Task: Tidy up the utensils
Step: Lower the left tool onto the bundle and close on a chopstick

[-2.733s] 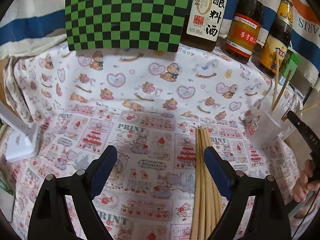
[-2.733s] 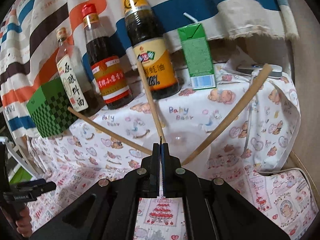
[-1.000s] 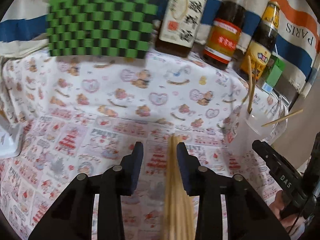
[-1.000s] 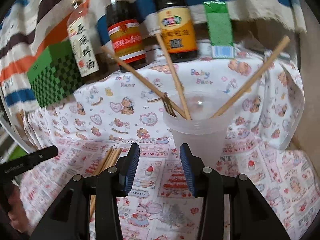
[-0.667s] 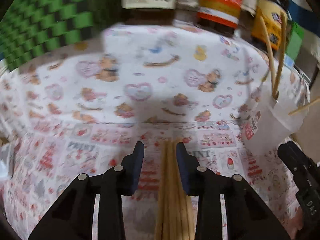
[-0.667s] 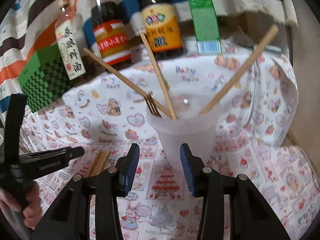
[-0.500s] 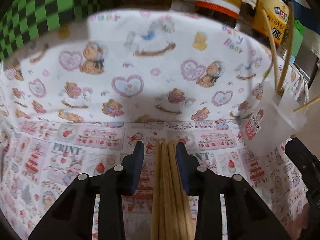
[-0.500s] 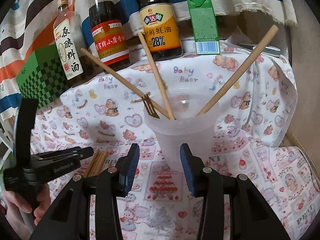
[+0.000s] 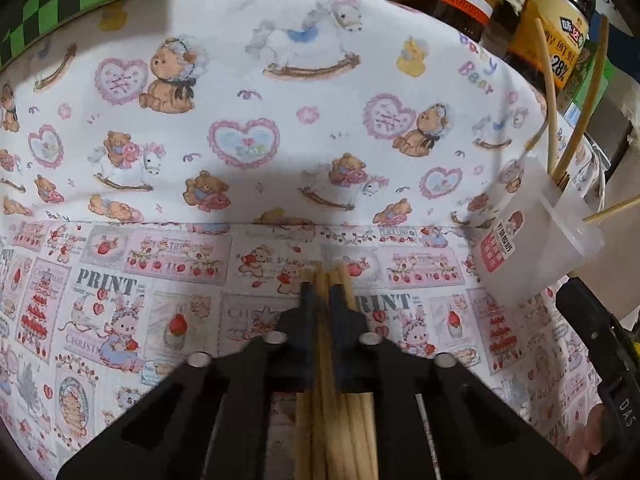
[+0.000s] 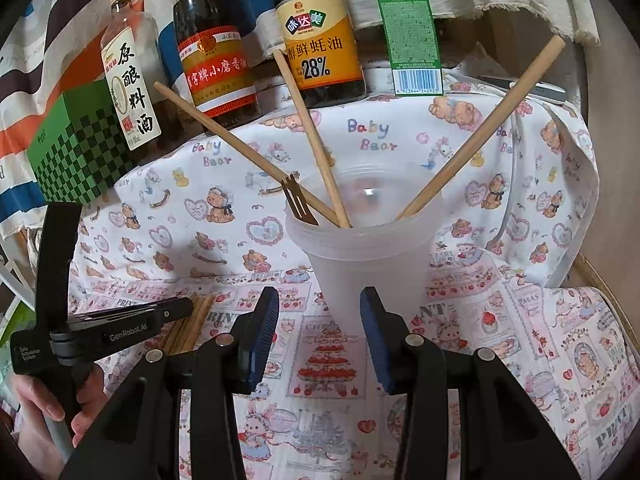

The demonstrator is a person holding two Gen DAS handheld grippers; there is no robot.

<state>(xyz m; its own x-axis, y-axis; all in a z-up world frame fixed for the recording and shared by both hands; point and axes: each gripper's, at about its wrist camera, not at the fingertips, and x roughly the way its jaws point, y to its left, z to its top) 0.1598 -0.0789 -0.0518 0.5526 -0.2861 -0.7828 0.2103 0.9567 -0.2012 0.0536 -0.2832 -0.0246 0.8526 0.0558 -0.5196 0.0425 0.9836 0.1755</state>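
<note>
1. My left gripper is clamped on one chopstick from the bundle of wooden chopsticks, which lies flat on the cloth and runs straight under the claw toward my camera; the other sticks lie to either side of the pinched one.

2. My right gripper stands with its blue pads apart and nothing between them, just short of the translucent plastic cup that rises directly ahead of the claw.

3. Ahead of and above the right claw, three sticks and a small fork lean out of the cup, fanned left, centre and right.

4. The surface is a table draped in a printed cloth: teddy bears, hearts and rocking horses on the far half, strawberry and cake panels on the near half, with a seam just ahead of the left claw's tips.

5. Beyond the right claw, along the back edge, stand three sauce bottles: a pale one with a white label, a dark one with a red and yellow label and a dark one with a yellow label.

6. A green drink carton stands right of the bottles, and a green checkered box far left.

7. Behind everything hangs a striped fabric in blue, orange, brown and white.

8. Low to the left of the right claw, a hand grips the left tool's handle.
</note>
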